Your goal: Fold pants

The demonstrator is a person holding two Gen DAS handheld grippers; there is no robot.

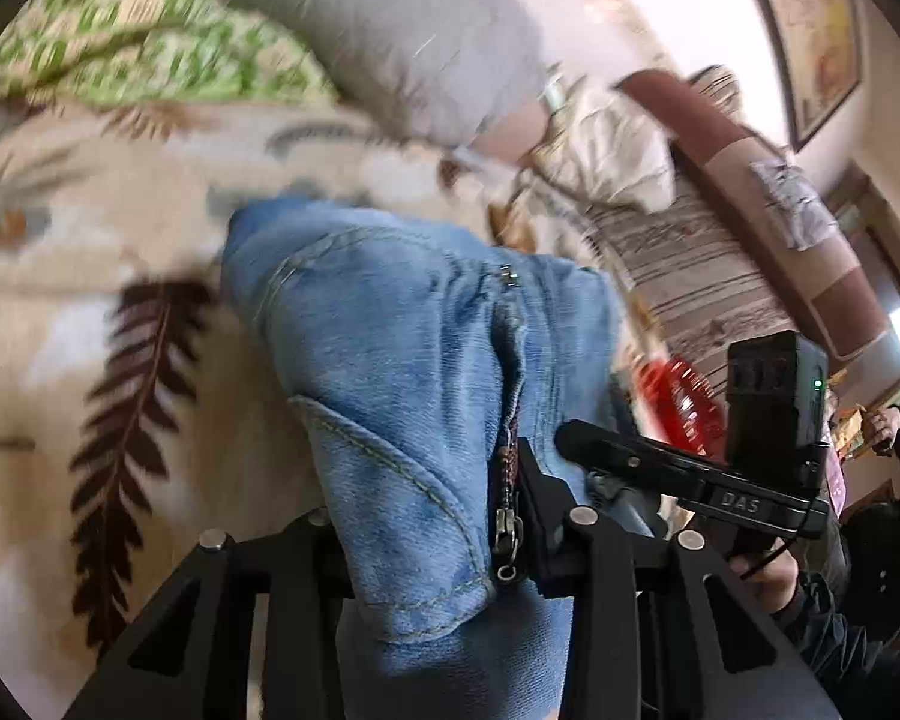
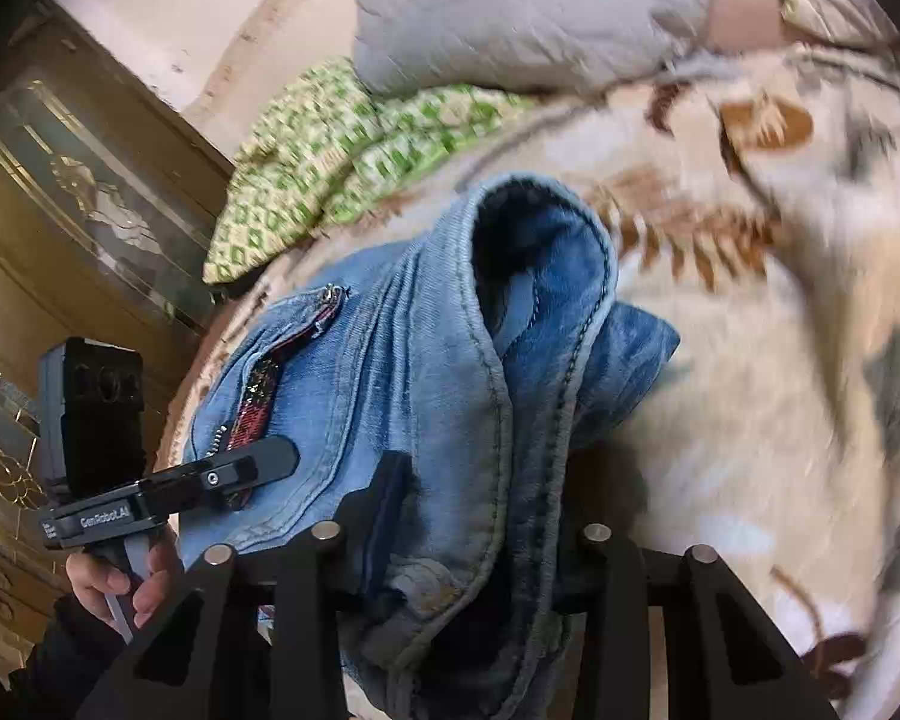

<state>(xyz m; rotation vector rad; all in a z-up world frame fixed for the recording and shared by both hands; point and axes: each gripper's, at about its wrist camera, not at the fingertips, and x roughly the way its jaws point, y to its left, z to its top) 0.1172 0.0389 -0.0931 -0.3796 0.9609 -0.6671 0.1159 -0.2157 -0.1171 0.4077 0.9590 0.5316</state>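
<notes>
Denim bunched between the jaws on both sides. Left gripper (image 1: 438, 546) is clamped on the pants (image 1: 402, 360) next to the zipper (image 1: 506, 531); right gripper (image 2: 456, 546) is clamped on a thick waistband fold. No earlier frame here, so only the grip itself is readable.

Pants sit over the near part of the bed (image 1: 60, 312), on its leaf-print blanket, top end lifted toward both cameras, the rest trailing back toward the grey pillow (image 1: 402, 30) and green patterned pillow (image 2: 330, 138) at the far edge.

Handling: soft, floppy, fairly heavy denim, not fragile. Seams and waistband are the stiffest parts, so probably the best hold; a single-layer pinch would likely sag or slip.

Hidden: legs and hems out of view, fingertips buried in cloth, background motion-blurred. Layer count per grip is unclear.
</notes>
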